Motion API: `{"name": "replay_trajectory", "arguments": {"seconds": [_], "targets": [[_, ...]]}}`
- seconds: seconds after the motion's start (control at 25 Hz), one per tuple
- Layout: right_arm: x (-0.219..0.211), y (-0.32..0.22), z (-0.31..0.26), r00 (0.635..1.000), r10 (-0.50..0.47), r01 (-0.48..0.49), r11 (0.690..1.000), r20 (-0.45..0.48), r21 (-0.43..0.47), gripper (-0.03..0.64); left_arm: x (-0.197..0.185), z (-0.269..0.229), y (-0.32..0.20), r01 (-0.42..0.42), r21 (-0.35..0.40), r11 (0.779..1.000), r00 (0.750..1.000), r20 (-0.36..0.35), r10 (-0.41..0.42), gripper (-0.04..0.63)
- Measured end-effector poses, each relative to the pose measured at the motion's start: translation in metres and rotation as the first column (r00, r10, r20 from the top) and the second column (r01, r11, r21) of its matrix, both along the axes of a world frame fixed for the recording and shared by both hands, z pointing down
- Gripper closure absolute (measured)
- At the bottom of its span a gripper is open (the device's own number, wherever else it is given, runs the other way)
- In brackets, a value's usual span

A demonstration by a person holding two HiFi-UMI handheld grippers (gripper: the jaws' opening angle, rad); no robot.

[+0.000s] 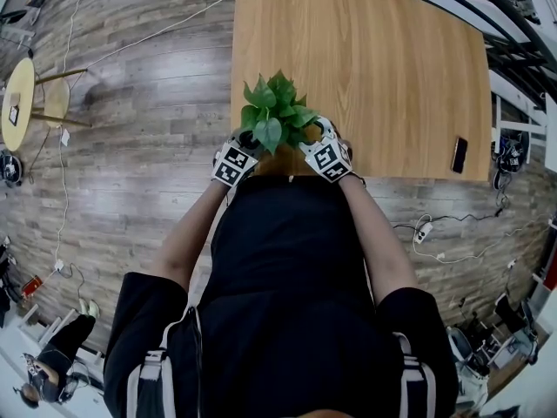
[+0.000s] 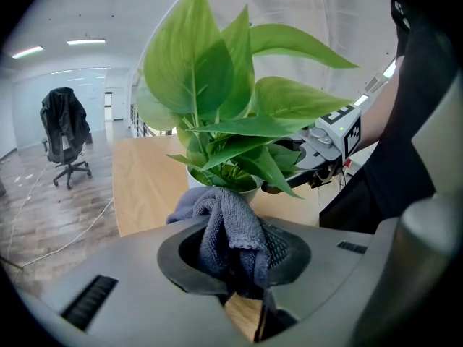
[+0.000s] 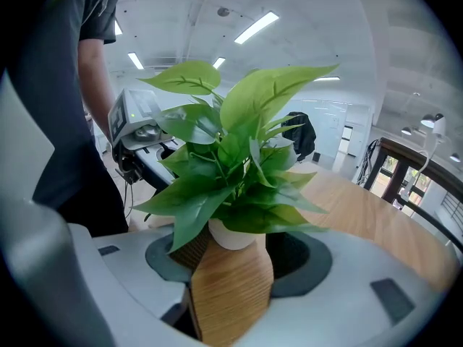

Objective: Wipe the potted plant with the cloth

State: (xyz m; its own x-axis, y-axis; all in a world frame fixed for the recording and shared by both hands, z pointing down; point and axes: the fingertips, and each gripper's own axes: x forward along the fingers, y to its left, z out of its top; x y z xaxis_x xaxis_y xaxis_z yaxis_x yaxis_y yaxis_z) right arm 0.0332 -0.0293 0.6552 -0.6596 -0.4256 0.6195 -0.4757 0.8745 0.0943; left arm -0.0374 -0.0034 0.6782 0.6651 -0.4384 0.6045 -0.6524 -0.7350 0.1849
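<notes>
A potted plant (image 1: 277, 111) with broad green leaves and a small white pot (image 3: 233, 235) stands near the front edge of the wooden table (image 1: 392, 68). My left gripper (image 1: 235, 159) is just left of it, shut on a bunched grey cloth (image 2: 230, 230). The cloth sits close in front of the pot (image 2: 246, 191), under the leaves. My right gripper (image 1: 326, 155) is on the plant's right side. Its jaws (image 3: 235, 259) stand open, with the pot at their tips. Whether a pad touches the pot is unclear.
A dark phone (image 1: 459, 154) lies near the table's right front corner. The person's body is close against the front edge. An office chair (image 2: 66, 139) stands on the wood floor beyond the table. Cables (image 1: 435, 233) trail on the floor at right.
</notes>
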Motion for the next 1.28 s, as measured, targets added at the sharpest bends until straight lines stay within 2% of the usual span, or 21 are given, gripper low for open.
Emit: {"name": "replay_trajectory", "arguments": {"seconds": [0.24, 0.48, 0.6, 0.72, 0.96, 1.28], "targets": [[-0.009, 0.016, -0.001, 0.999, -0.044, 0.044, 0.999, -0.021, 0.004, 0.383, -0.014, 0.001, -0.01, 0.063, -0.016, 0.998, 0.998, -0.009, -0.063, 0.486], [-0.022, 0.038, -0.003, 0.995, -0.1, 0.1, 0.995, 0.011, -0.014, 0.383, -0.029, 0.001, -0.026, 0.128, -0.042, 0.991, 0.991, -0.028, -0.129, 0.486], [-0.014, 0.033, 0.001, 0.999, -0.046, 0.046, 0.999, 0.003, -0.015, 0.383, -0.034, 0.0, -0.031, 0.141, -0.036, 0.989, 0.989, -0.031, -0.143, 0.486], [0.0, 0.013, 0.006, 0.999, 0.044, -0.044, 0.999, -0.022, 0.003, 0.383, -0.036, -0.002, -0.038, 0.153, 0.009, 0.988, 0.988, -0.02, -0.152, 0.486], [-0.012, 0.008, 0.006, 0.999, -0.026, 0.026, 1.0, -0.041, 0.017, 0.383, -0.034, 0.0, -0.038, 0.118, 0.01, 0.993, 0.993, -0.014, -0.118, 0.487], [-0.013, 0.0, 0.004, 0.999, 0.032, -0.032, 0.999, -0.025, -0.01, 0.383, -0.026, -0.001, -0.025, 0.072, 0.006, 0.997, 0.997, -0.02, -0.071, 0.488]]}}
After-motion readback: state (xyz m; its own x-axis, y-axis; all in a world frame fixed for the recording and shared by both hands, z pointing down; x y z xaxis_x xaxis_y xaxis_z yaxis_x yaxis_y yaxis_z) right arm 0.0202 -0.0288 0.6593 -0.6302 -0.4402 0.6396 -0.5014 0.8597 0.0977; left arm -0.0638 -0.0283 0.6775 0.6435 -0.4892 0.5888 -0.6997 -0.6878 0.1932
